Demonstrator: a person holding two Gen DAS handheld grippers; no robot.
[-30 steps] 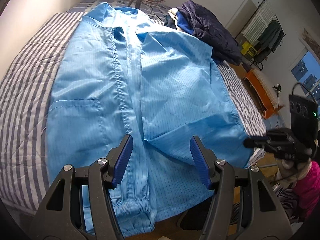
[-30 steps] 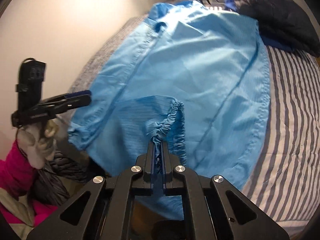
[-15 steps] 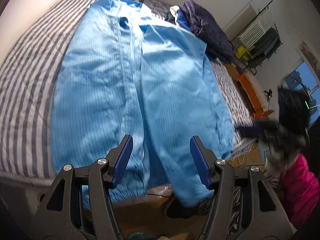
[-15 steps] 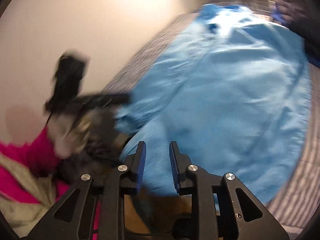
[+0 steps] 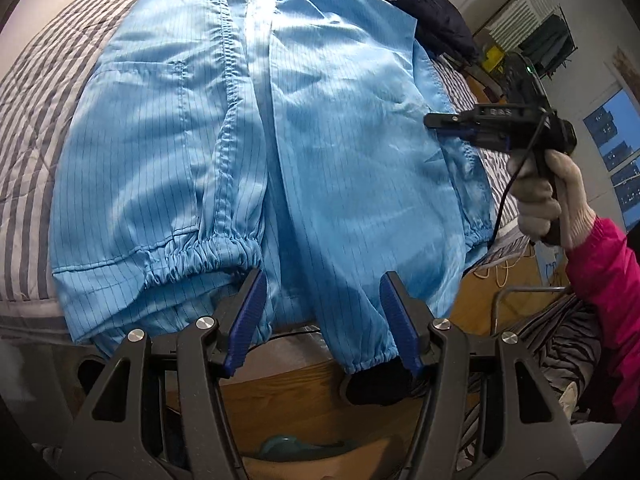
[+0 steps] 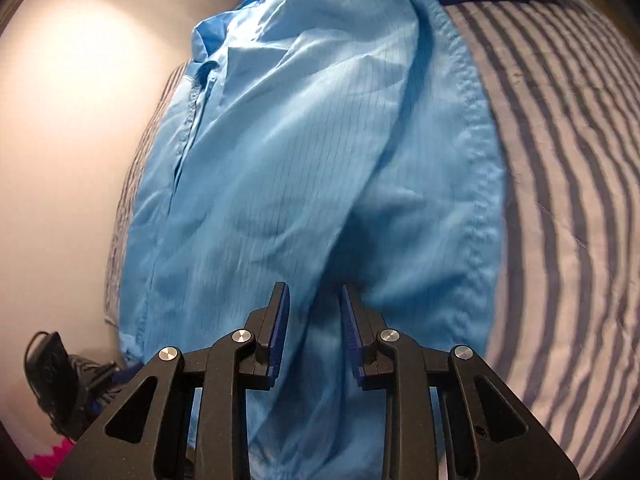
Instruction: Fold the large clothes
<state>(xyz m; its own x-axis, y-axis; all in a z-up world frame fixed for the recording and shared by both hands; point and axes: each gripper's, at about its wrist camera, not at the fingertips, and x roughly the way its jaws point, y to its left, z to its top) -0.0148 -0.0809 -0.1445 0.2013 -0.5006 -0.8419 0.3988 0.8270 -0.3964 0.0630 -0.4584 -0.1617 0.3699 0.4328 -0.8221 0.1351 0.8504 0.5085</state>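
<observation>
Garment: light-blue coverall (image 5: 352,152) spread flat on the striped bed (image 5: 36,92), legs hanging over its edge.
Left gripper (image 5: 320,320): jaws apart, empty.
Right gripper (image 6: 314,332): jaws apart over the cloth, gripping nothing.

blue coverall (image 5: 328,128) on striped bed (image 5: 32,92), tongs (image 5: 320,316) apart

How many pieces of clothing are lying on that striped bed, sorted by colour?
Light blue garment: 1
Dark navy jacket: 1 (the royal-blue bit under it may be part of it)
Total: 2
</observation>
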